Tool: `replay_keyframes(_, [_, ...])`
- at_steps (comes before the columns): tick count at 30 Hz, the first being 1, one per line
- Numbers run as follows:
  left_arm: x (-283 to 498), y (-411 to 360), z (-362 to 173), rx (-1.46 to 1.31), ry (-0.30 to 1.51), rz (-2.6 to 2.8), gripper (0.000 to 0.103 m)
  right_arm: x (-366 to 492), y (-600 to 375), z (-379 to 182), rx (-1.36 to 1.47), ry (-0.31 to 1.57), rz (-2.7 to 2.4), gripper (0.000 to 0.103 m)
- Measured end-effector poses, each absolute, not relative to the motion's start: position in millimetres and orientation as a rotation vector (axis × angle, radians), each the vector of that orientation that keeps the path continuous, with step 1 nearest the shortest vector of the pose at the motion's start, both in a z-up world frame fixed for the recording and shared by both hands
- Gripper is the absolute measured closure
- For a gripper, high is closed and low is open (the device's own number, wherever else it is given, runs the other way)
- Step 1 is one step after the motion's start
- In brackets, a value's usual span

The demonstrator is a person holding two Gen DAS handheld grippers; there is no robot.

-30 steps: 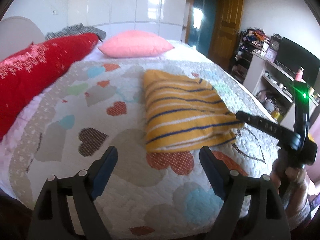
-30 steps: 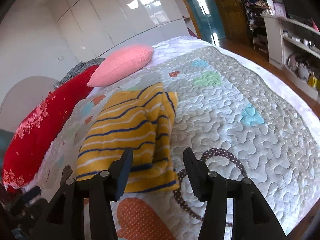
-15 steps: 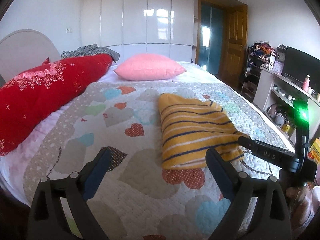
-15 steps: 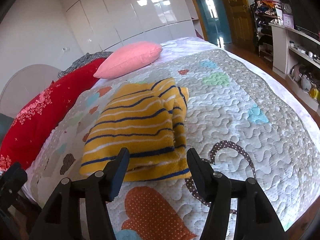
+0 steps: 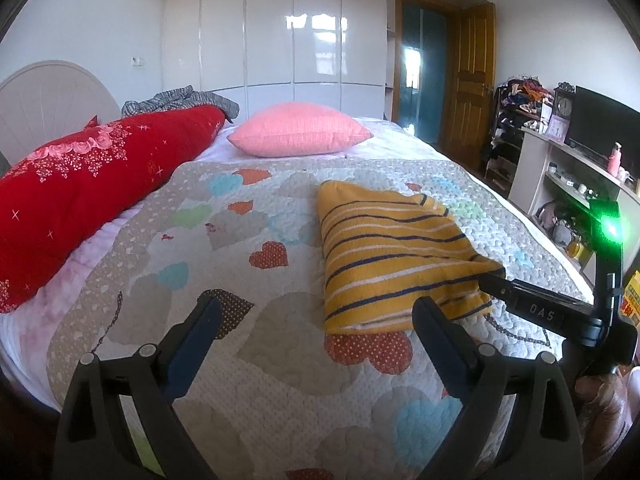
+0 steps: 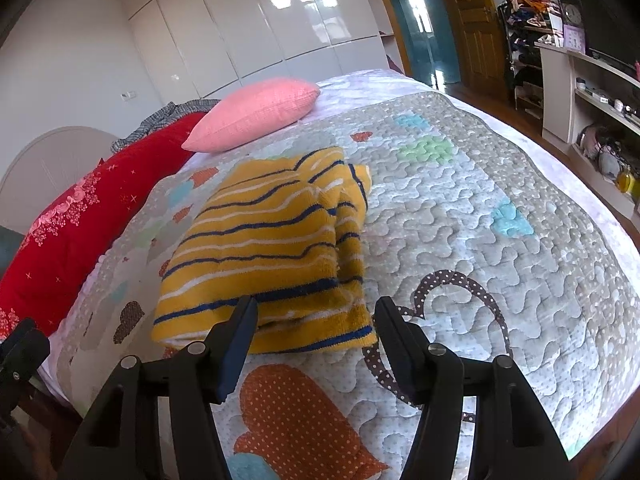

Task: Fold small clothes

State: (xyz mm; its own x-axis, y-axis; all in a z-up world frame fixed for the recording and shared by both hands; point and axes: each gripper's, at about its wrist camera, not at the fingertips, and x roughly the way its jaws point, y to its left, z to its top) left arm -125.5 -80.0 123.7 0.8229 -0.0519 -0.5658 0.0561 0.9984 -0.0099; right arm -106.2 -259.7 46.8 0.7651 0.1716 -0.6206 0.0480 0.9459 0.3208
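Note:
A folded yellow garment with navy and white stripes (image 5: pixel 392 256) lies on the quilted bed; it also shows in the right wrist view (image 6: pixel 268 252). My left gripper (image 5: pixel 316 320) is open and empty, held above the quilt to the garment's near left. My right gripper (image 6: pixel 316 324) is open and empty, just in front of the garment's near edge, not touching it. The right gripper's body (image 5: pixel 536 308) shows in the left wrist view at the garment's right corner.
The quilt (image 5: pixel 224 264) has heart patches. A red blanket (image 5: pixel 80 184) lies along the left, a pink pillow (image 5: pixel 300 128) at the head. Shelves and a TV (image 5: pixel 600 128) stand right of the bed, whose edge (image 6: pixel 616 240) drops to the floor.
Both grippers have pulled back and risen away from the garment, staying open. The garment lies still, folded.

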Motion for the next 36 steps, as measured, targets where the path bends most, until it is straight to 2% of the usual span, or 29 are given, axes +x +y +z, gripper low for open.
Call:
replay_keyframes(17, [-110.1, -89.1, 89.4, 0.111, 0.781, -0.031, 0.007, -117.7, -256.4, 40.7, 0.276, 0.717, 0.025, 0.034])
replay_keyframes(36, [-108.8, -47.8, 77.4, 0.026, 0.802, 0.015, 0.007, -113.7, -211.3, 30.6, 0.142, 0.777, 0.062, 0.032])
